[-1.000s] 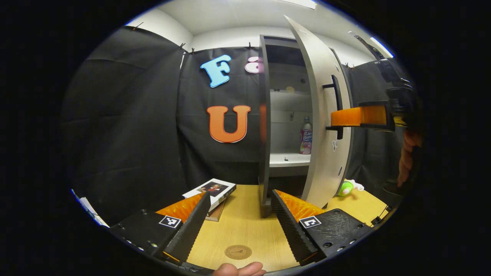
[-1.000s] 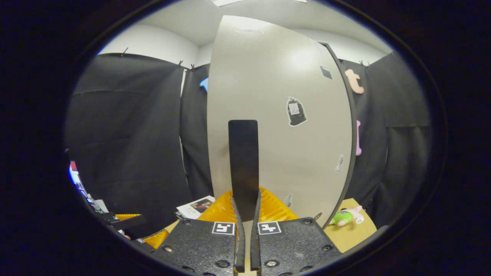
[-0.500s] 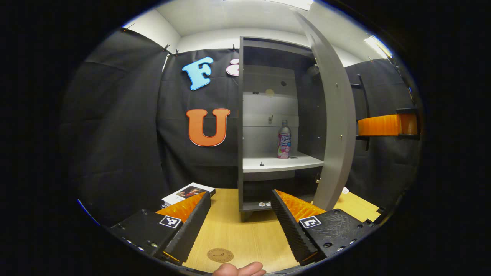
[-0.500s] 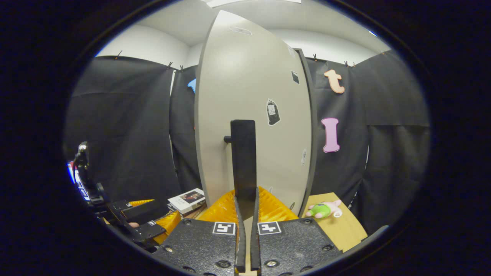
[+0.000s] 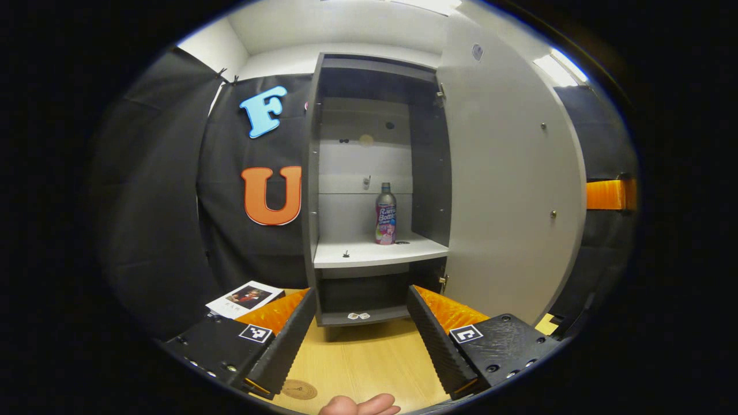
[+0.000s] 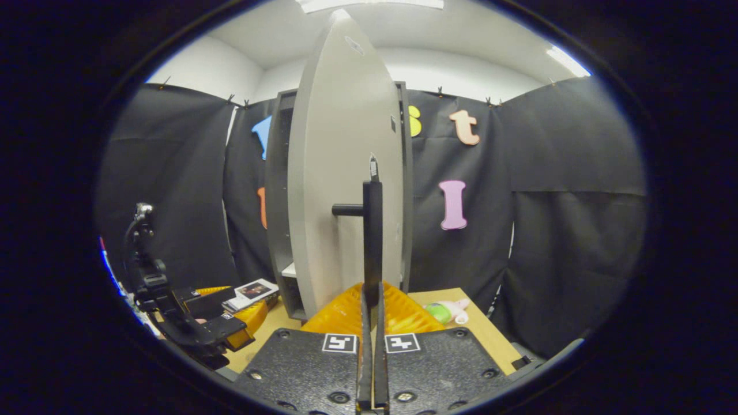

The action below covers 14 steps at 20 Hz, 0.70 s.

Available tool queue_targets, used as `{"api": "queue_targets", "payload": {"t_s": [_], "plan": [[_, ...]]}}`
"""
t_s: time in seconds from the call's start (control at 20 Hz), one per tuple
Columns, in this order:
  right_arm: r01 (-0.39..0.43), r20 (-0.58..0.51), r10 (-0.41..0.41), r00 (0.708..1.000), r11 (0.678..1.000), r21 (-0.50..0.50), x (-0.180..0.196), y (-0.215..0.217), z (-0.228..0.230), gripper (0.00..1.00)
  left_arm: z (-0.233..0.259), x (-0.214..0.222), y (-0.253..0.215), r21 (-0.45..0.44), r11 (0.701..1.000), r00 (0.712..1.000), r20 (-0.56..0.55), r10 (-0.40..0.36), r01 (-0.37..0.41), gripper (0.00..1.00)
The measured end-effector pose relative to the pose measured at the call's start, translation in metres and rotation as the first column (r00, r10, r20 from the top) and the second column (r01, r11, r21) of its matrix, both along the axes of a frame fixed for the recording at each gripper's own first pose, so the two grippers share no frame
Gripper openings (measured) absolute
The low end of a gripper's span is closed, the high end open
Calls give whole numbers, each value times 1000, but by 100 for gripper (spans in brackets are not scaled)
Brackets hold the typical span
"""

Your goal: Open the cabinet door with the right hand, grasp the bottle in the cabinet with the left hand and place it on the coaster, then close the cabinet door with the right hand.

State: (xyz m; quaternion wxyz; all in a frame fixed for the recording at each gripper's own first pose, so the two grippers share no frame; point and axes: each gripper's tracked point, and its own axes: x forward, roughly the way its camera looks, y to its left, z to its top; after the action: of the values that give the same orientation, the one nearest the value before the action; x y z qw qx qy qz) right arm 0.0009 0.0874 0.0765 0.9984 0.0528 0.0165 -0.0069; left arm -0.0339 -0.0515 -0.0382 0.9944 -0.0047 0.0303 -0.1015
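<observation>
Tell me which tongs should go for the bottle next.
Left. The left tongs are open and face the bottle on the shelf; the right tongs are shut on the door handle.

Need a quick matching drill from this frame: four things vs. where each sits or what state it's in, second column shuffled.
Things:
1. bottle
2. coaster
3. door
4. right tongs

Place or state:
A. swung wide open
B. flat on the table, near the left tongs
C. shut on the door handle
D. upright on the cabinet shelf

Pairs: 1-D, 2-B, 3-A, 4-C
</observation>
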Motion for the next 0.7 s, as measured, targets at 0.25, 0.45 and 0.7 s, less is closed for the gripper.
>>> {"api": "queue_targets", "payload": {"t_s": [0.25,0.45,0.7], "plan": [[108,-7,-107,994,993,39,-6,-53,-5,4,5,9,-28,-1,1000,1000,7,-25,25,96],[129,-3,-129,992,989,69,-1,-91,-6,4,9,17,-44,-1,1000,1000,7,-24,24,96],[52,46,-57,997,994,94,-10,-95,3,4,23,50,-58,21,1000,999,36,-5,4,96]]}}
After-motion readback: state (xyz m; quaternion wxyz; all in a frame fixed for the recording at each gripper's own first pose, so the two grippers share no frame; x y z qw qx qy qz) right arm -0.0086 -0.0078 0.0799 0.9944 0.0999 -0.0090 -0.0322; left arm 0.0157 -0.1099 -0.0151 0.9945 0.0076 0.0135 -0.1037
